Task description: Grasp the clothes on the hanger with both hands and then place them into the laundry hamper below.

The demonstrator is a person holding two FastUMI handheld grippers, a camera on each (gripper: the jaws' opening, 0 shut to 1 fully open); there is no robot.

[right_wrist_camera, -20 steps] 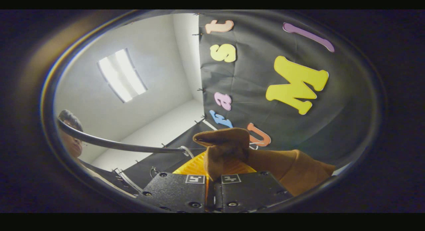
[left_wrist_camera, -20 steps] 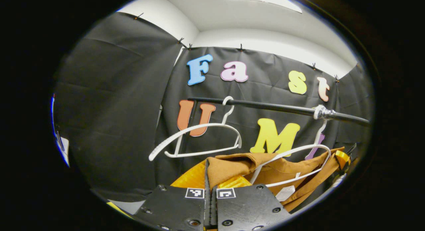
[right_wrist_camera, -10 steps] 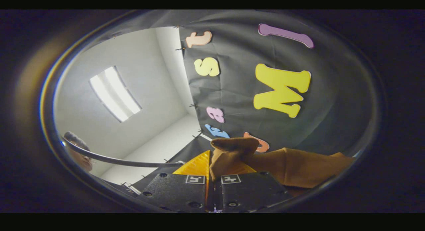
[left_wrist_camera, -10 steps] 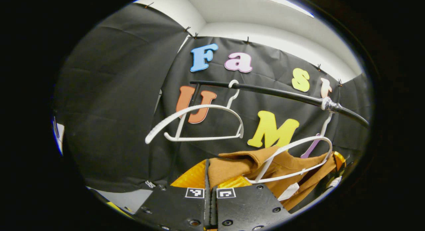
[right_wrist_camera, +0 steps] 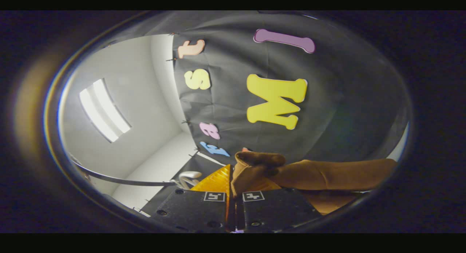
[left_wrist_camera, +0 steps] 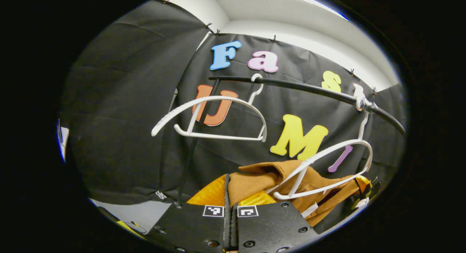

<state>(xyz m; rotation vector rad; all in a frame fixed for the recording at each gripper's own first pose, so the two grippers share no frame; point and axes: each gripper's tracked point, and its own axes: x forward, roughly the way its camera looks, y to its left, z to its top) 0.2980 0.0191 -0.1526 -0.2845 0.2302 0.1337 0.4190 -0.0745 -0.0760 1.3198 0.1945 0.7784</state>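
Both my hand-held grippers pinch the shirt: the left hand-held gripper [left_wrist_camera: 230,204] clamps a fold low in the frame's centre, the right hand-held gripper [right_wrist_camera: 233,194] another. The shirt [left_wrist_camera: 276,180] stretches rightward from my left fingers, below the hanger [left_wrist_camera: 327,162] on the rail [left_wrist_camera: 309,90]. I judge the hamper lies beneath.

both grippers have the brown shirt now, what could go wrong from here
1. The brown shirt still overlaps the white hanger on the rail; it may snag as it comes away.
2. The left gripper and right gripper each pinch only a small fold, so the cloth could slip out.
3. The empty hanger hangs close by and could get knocked.
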